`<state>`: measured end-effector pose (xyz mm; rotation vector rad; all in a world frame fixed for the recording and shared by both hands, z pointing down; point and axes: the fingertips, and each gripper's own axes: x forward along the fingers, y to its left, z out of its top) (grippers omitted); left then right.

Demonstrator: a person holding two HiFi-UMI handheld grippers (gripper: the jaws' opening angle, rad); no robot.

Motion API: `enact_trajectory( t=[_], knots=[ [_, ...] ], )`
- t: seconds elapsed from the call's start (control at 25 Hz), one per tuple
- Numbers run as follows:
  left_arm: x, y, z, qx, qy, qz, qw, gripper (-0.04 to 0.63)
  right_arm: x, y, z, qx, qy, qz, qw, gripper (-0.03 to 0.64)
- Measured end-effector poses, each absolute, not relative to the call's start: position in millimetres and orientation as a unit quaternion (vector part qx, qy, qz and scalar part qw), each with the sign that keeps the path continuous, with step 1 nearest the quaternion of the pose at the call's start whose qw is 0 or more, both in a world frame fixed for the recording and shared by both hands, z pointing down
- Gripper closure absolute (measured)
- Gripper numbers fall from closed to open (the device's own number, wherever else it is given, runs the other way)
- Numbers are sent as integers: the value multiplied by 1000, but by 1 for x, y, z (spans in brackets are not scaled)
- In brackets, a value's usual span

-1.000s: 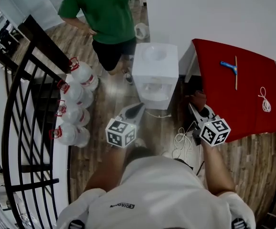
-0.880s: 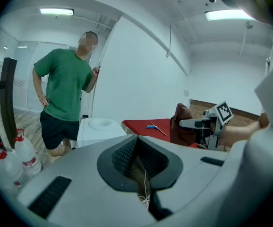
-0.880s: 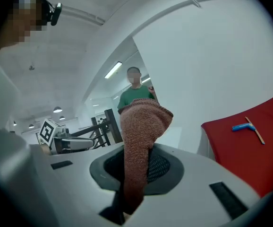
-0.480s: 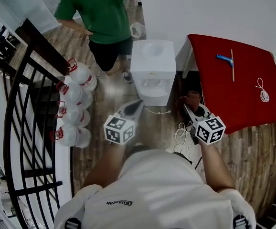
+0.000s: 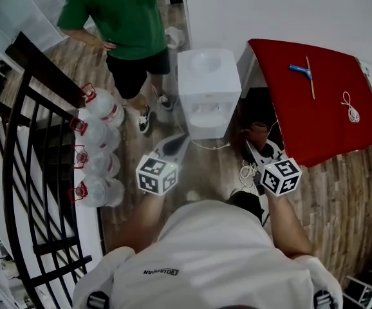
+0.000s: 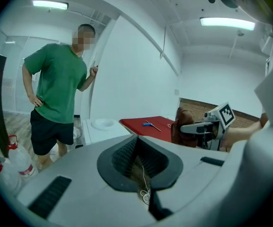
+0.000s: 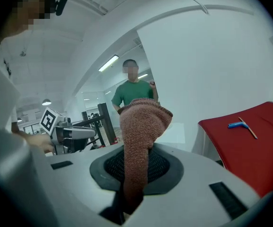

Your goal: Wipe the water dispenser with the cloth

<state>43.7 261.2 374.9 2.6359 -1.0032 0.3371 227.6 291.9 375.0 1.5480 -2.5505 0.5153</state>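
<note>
— where's the water dispenser (image 5: 208,89)?
— white, on the wood floor (image 5: 340,192) against the wall, just left of the red surface (image 5: 302,121).
— and the tools?
— both point toward it. the left tool (image 5: 185,137) tapers to a point near its base; the right tool (image 5: 255,148) has a brown cloth (image 5: 259,133) at its tip.
— anything else?
— a person in green (image 5: 125,11) beside the dispenser, and water bottles (image 5: 96,147) along a black railing (image 5: 25,192).

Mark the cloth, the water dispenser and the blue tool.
cloth (image 7: 143,122), right gripper view, bunched upper end
water dispenser (image 5: 208,85), head view, white top panel
blue tool (image 5: 298,69), head view, blue end
</note>
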Motion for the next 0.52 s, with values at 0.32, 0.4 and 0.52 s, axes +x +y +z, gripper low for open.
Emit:
enact_trajectory(
  t=[0.32,0.4,0.52],
  knots=[
    [35,249,373,912,-360,103,170,604,229,277,384,512,-836,177,90,554],
    [38,243,370,913,-358,101,165,604,231,269,381,512,-837,172,88,554],
    [39,230,369,914,-360,98,161,604,230,258,377,512,-839,167,82,554]
  ],
)
